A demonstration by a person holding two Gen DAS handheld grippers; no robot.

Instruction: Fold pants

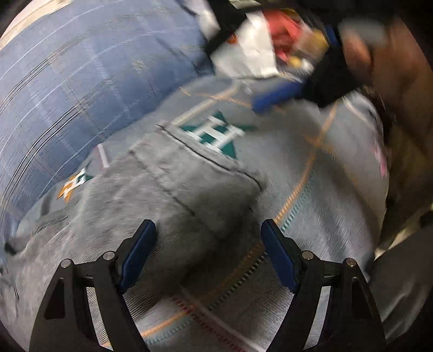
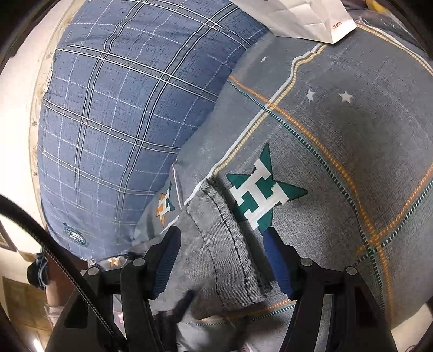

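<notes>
Pants point(image 2: 216, 243) hem betw open right gripper point(image 2: 219, 238) fingers

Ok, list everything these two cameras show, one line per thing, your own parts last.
pants: one, grey denim, on the bed sheet, hem end between the right gripper's fingers
bed sheet: one, grey with orange checks and green star logos, beneath the pants
pillow: one, blue plaid, left of the sheet
paper bag: one, white, top edge
clutter pile: count unclear, red, white and yellow, blurred, beyond the sheet
left gripper: one, black with blue pads, open above the pants
right gripper: one, black with blue pads, straddling the pants' hem
</notes>
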